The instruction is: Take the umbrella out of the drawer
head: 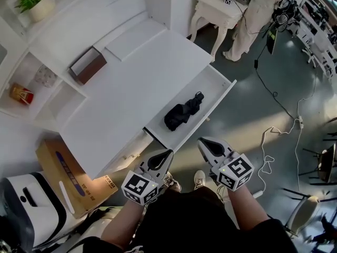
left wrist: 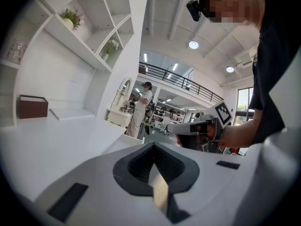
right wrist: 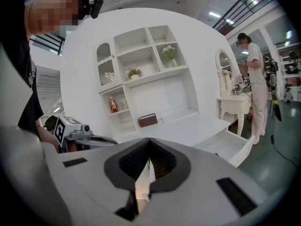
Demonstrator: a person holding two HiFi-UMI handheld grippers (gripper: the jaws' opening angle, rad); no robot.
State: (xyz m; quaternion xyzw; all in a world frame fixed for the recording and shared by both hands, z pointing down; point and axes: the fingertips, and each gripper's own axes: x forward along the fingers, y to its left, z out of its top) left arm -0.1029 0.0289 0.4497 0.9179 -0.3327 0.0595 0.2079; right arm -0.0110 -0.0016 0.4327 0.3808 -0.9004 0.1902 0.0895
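Observation:
A black folded umbrella [head: 182, 113] lies in the open white drawer [head: 222, 95] at the desk's front. Both grippers hang below the drawer's near end, in front of the person's body and apart from the umbrella. My left gripper [head: 168, 153] is shut with nothing in it, its tip close to the drawer's corner. My right gripper [head: 202, 141] is also shut and empty, just outside the drawer front. In the left gripper view the jaws [left wrist: 153, 144] meet over the desk top. The right gripper view shows its shut jaws [right wrist: 149, 139] with the drawer [right wrist: 231, 145] to the right.
A brown box [head: 88, 65] sits on the white desk [head: 126, 94]. A cardboard box [head: 73, 179] and a white device [head: 31, 204] stand on the floor at left. Shelves hold a plant pot [head: 39, 7]. A person [head: 258, 15] stands by a side table; cables [head: 274, 133] cross the floor.

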